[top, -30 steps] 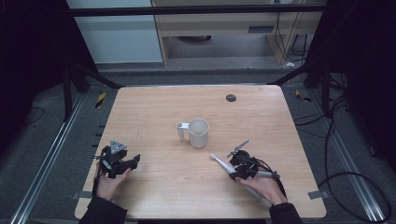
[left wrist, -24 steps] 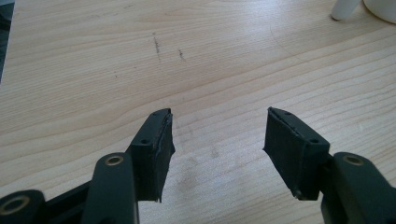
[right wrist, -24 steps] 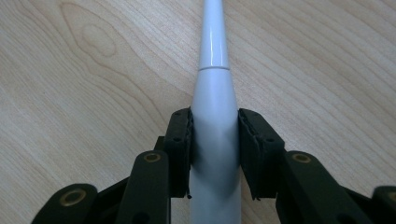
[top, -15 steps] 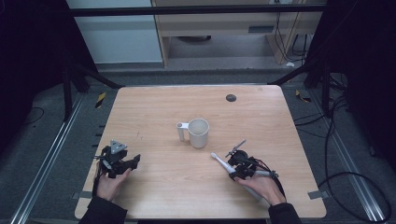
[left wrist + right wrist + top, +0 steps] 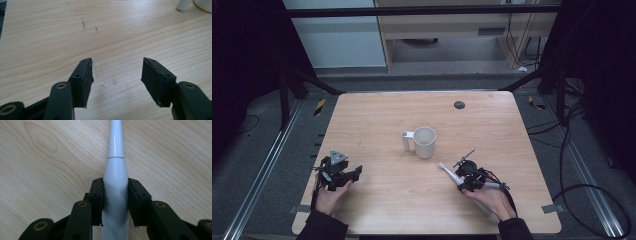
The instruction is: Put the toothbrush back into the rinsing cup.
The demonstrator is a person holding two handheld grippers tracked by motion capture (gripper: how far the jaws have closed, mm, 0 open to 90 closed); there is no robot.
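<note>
mug point(image 5: 425, 142) mid-table point(image 5: 377, 115), toothbrush point(image 5: 450, 173) just right and nearer

Looks like a lab or test rig room, not anybody's home

The wooden table point(image 5: 377, 115) sits alone inside a frame of black struts point(image 5: 307, 82), with metal rails point(image 5: 259, 170) running along the grey carpet on either side. Loose cables point(image 5: 572, 150) trail over the floor, bits of yellow-black hazard tape point(image 5: 319, 106) are stuck down, and plain cabinets point(image 5: 437, 30) line the back wall.

The desk point(image 5: 377, 125) is pale wood with wavy grain. The mug point(image 5: 424, 142) is white, the toothbrush point(image 5: 115, 175) light grey. Both grippers' fingers point(image 5: 83, 77) are black.
</note>
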